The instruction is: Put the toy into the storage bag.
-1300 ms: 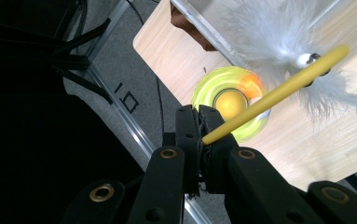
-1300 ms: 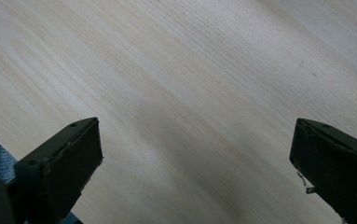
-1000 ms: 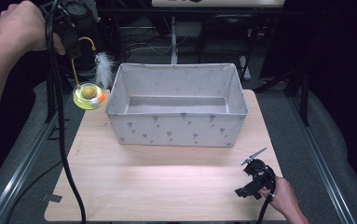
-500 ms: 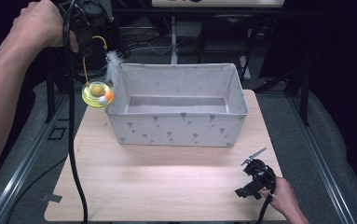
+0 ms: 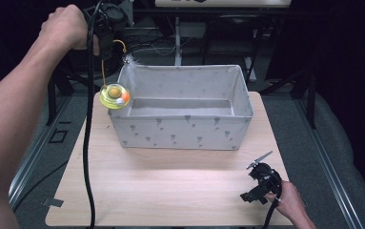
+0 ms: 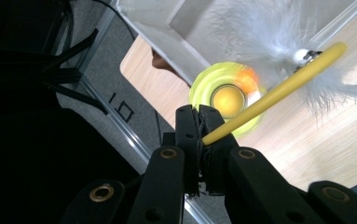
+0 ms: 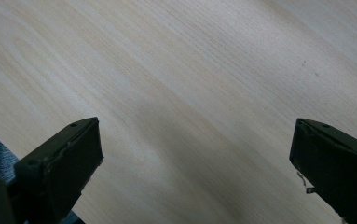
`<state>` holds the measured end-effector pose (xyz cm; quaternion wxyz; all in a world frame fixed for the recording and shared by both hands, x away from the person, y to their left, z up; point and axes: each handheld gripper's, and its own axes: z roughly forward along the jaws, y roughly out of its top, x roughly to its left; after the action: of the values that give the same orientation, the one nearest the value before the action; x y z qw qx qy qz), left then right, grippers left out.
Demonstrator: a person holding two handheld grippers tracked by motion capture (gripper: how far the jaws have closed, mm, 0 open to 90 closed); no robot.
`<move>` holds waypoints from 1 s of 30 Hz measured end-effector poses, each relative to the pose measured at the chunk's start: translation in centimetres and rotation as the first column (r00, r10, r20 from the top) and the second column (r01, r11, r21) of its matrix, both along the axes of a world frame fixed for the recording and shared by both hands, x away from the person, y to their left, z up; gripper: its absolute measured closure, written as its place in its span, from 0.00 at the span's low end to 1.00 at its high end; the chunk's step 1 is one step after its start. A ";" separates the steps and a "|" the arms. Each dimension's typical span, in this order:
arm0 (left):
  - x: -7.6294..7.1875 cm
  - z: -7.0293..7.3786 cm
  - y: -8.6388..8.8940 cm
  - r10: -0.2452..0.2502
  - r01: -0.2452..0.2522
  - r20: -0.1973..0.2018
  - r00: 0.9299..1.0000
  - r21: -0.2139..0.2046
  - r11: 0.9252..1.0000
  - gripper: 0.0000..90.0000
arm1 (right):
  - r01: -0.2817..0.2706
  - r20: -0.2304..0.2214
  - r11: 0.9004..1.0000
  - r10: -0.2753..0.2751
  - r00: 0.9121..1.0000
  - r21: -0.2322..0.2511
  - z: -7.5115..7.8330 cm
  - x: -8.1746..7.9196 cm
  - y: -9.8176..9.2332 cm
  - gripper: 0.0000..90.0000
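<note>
A cat toy hangs from my left gripper, which is held high at the back left. The toy has a yellow wand, a white feather and a clear yellow disc with an orange ball in it. In the left gripper view the gripper is shut on the wand's end, above the disc. The disc hangs at the left rim of a white fabric bin. My right gripper rests low over the table's front right, open, with bare wood between its jaws.
The light wooden table has free room in front of the bin. A black cable trails from the left gripper down across the table's left side. Dark metal frames and grey floor surround the table.
My left hand has carried the toy to the right and slightly down, from beside the bin to its left rim. The right gripper has stayed where it was.
</note>
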<state>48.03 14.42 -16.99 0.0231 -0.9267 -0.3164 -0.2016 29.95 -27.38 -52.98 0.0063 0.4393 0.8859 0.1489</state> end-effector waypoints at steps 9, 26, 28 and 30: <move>1.2 -1.0 -1.6 -0.019 0.019 -0.017 1.000 0.003 1.000 0.97 | 0.001 0.000 1.000 -0.001 1.000 0.004 0.0 0.0 0.0 0.02; 2.8 -4.0 -2.8 -0.023 0.023 -0.036 0.999 -0.007 1.000 0.97 | -0.004 0.004 1.000 0.004 1.000 -0.003 0.0 0.0 0.0 0.02; 3.0 -4.2 -2.8 -0.023 0.022 -0.046 0.999 -0.020 1.000 0.97 | -0.005 0.004 1.000 0.005 1.000 -0.003 0.0 0.0 0.0 0.02; 3.2 -4.7 -2.8 -0.022 0.021 -0.050 0.999 -0.023 1.000 0.97 | -0.005 0.003 1.000 0.005 1.000 -0.003 0.0 -0.1 0.1 0.02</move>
<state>51.22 11.61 -21.68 0.0183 -0.9349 -0.3082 -0.1749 29.90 -27.31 -53.01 0.0077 0.4371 0.8871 0.1483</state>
